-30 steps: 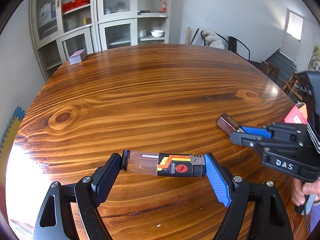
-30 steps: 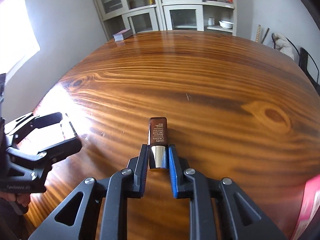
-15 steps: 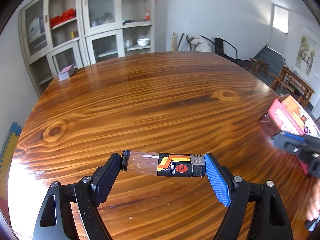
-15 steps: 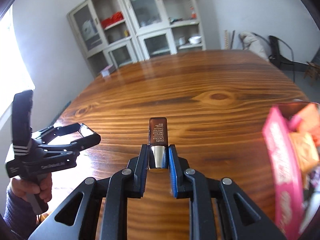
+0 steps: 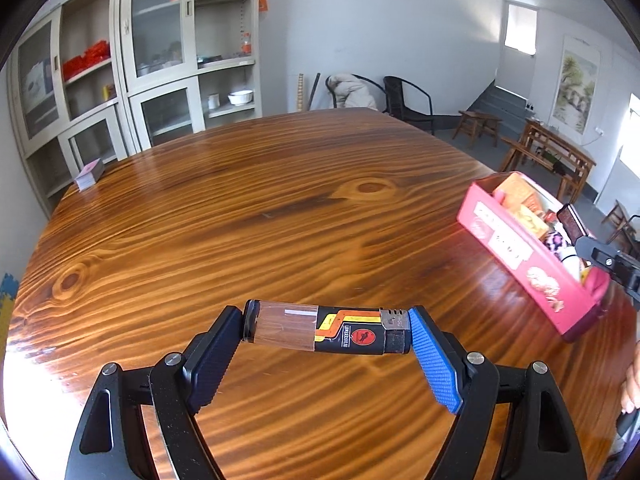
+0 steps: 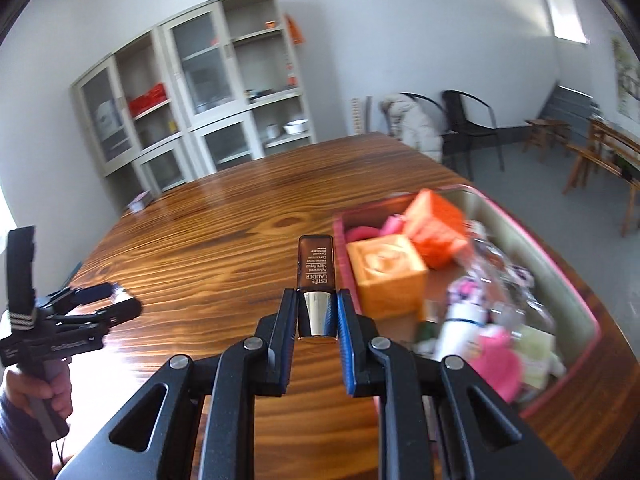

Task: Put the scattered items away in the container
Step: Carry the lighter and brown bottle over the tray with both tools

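Left claw [image 5: 326, 334] clamped on lighter [image 5: 326, 332], right claw [image 6: 316, 314] on brown bottle [image 6: 315, 266], beside pink container's rim [image 6: 344, 248].

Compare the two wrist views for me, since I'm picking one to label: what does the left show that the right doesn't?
Only the left wrist view shows the lighter spanning the left gripper end to end. Only the right wrist view shows the brown cosmetic bottle gripped by its silver cap in the right gripper, plus the orange boxes. Both show the pink container and the wooden table.
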The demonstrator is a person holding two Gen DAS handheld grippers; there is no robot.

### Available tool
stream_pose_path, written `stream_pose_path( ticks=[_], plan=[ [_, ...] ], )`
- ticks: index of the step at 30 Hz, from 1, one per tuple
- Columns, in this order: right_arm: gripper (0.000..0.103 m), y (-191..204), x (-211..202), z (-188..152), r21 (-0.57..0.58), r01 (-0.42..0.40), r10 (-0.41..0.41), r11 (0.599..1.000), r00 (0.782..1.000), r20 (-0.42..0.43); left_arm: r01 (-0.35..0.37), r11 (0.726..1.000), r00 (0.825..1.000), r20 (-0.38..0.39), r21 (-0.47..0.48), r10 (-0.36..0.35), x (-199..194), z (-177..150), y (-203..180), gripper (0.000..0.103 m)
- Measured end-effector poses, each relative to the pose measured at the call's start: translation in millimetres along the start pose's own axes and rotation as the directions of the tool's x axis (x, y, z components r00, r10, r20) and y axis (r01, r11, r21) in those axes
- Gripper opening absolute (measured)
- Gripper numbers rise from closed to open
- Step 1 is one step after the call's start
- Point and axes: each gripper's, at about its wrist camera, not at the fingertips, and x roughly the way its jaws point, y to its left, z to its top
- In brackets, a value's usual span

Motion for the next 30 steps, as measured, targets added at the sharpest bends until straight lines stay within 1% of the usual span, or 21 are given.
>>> stream_pose_path(
  ticks=[6, 8, 13, 17, 22, 24, 30],
  plan=[
    [0.021, -14, -7, -5, -0.015, 0.076, -0.076, 0.997, 0.997, 0.004, 0.033, 0.999, 0.999, 0.001, -0.004, -0.033, 0, 4, -22, 0.085],
    [0.021, -17, -7, -6, -0.024, 0.089, -0.089, 0.996, 0.996, 0.002, 0.042, 0.999, 0.999, 0.002, 0.003, -0.042, 1, 6, -31, 0.085],
    [0.022, -29, -7, -7, -0.012, 0.056, -0.057, 0.998, 0.998, -0.021, 0.065, 0.998, 0.998, 0.021, 0.026, -0.066, -3, 13, -57, 0.085],
    [0.022, -43, -17, -12, 0.002, 0.036, -0.036, 0.999, 0.999, 0.003, 0.082, 0.995, 0.996, 0.031, 0.053, -0.084, -5, 20, -80, 0.085],
    [0.022, -55, -28, -23, 0.022, 0.018, -0.018, 1.000, 1.000, 0.011, 0.111, 0.991, 0.993, 0.042, 0.080, -0.114, -5, 29, -111, 0.085],
    [0.022, -61, -34, -29, 0.028, 0.001, -0.002, 1.000, 1.000, 0.021, 0.125, 0.988, 0.991, 0.043, 0.095, -0.130, -3, 33, -127, 0.085],
    [0.022, -73, -53, -45, 0.030, -0.009, 0.007, 1.000, 0.999, 0.044, 0.180, 0.971, 0.982, 0.032, 0.158, -0.187, 7, 43, -186, 0.085]
  ],
)
